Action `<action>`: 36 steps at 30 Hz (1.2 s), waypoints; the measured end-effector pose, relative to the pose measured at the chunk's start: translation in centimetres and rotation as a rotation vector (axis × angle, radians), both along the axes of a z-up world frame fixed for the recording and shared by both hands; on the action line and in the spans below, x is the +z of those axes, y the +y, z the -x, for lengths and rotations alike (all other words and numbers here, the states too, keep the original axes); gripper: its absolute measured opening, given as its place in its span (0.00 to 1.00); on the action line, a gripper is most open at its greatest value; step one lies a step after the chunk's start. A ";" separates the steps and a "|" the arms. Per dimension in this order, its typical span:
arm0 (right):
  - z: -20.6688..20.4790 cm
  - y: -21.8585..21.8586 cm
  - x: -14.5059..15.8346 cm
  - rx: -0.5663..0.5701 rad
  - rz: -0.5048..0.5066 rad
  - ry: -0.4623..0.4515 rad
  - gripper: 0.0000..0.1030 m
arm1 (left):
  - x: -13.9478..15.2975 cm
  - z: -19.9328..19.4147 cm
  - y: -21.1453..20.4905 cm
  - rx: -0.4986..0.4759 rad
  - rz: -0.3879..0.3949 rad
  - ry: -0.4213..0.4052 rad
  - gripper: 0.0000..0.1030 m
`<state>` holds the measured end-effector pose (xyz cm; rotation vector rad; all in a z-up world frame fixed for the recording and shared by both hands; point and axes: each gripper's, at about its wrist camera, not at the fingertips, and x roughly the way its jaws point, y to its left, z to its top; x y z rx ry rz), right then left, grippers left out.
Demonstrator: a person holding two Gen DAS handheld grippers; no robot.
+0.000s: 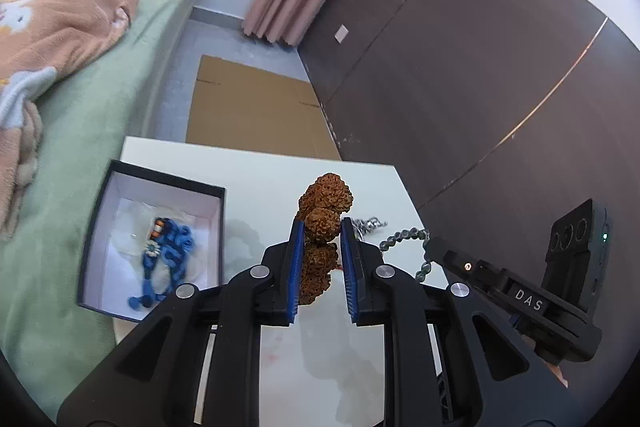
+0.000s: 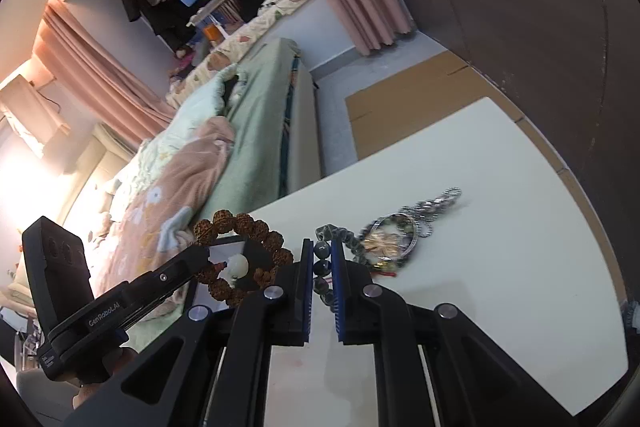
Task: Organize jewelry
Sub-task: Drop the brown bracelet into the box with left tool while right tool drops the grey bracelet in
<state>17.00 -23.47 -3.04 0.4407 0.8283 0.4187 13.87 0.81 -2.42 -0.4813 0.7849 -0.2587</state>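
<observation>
The left gripper (image 1: 320, 227) is clamped on a brown bead bracelet (image 1: 320, 223), its lower loop hidden between the fingers. The right gripper (image 2: 322, 259) pinches a grey-green bead strand (image 2: 322, 253); the tangled pile (image 2: 394, 237) at centre right is blurred.

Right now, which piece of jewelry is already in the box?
The blue beaded strand, lying inside the black box; the brown and grey-green bracelets sit in grippers.

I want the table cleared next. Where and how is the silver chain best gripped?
Grip the silver chain at its far end, which trails clear of the tangled pile of jewelry. Come from above with the tongs across the chain, since it lies flat on the white table.
</observation>
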 end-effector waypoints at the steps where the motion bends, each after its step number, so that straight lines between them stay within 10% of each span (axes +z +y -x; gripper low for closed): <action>1: 0.1 0.3 0.1 0.005 -0.006 -0.007 0.08 | 0.2 0.2 0.4 0.009 0.003 -0.007 0.18; 16: 1.2 3.6 0.6 0.059 -0.050 -0.055 0.08 | 0.7 1.5 5.3 0.127 -0.015 0.000 0.19; 18: 1.3 4.0 0.8 0.072 -0.057 -0.067 0.08 | 0.1 1.3 6.0 0.190 -0.067 0.029 0.31; 20: 1.4 4.7 1.0 0.086 -0.067 -0.081 0.08 | -0.1 1.3 7.0 0.242 -0.068 0.035 0.72; 36: 1.2 10.8 0.3 0.221 -0.189 -0.089 0.09 | -0.1 2.0 10.1 0.325 -0.068 0.029 0.84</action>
